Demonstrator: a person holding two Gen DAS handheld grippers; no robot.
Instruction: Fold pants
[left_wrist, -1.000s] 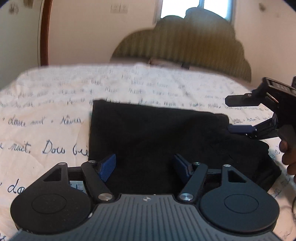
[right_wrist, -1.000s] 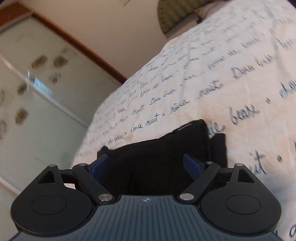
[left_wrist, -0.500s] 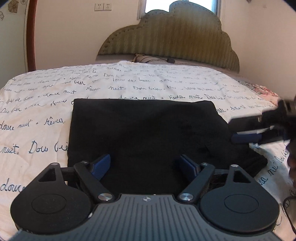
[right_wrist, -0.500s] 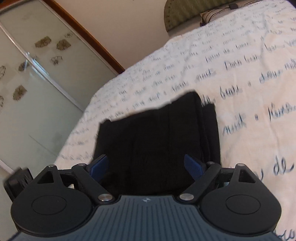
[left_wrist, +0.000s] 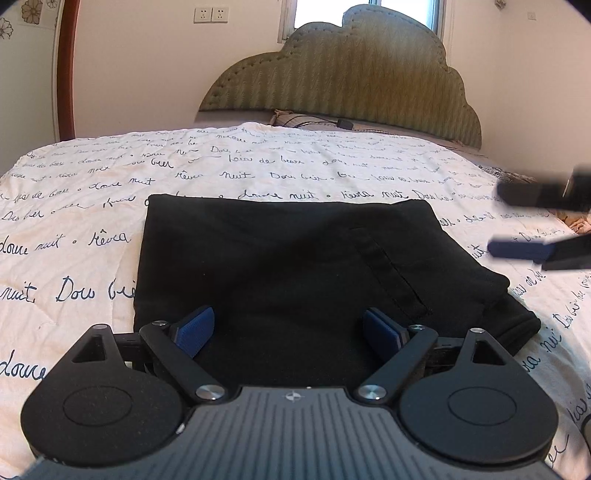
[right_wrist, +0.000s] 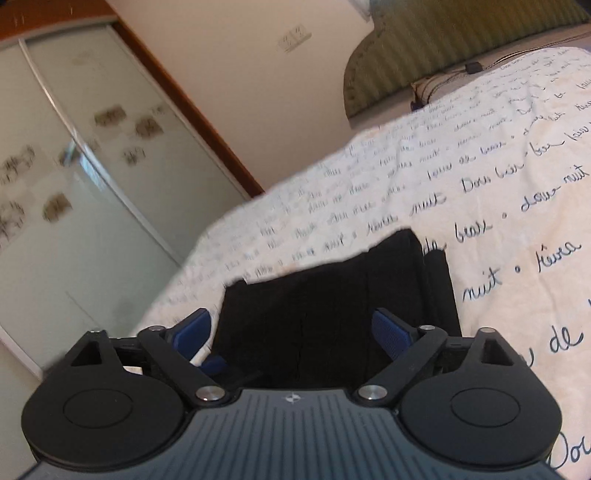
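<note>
The black pants (left_wrist: 280, 266) lie folded into a flat rectangle on the bed, with a thicker layered edge at the right. My left gripper (left_wrist: 288, 326) hovers over their near edge. Its jaws are opening, and the blue pads (left_wrist: 195, 330) stand wide apart without pressing the cloth. In the left wrist view my right gripper (left_wrist: 517, 221) shows blurred at the right, just off the pants' right edge. In the right wrist view the pants (right_wrist: 332, 302) lie ahead of my right gripper (right_wrist: 291, 326), whose jaws are also opening and grip nothing.
A white quilt (left_wrist: 92, 206) with dark handwritten script covers the bed. A padded green headboard (left_wrist: 343, 74) and a pillow (left_wrist: 306, 120) are at the far end. Frosted sliding wardrobe doors (right_wrist: 74, 177) stand beyond the bed's left side.
Both grippers' jaws have widened. The right gripper has drawn away to the right from the pants' edge and rolled. The pants now lie flat and released.
</note>
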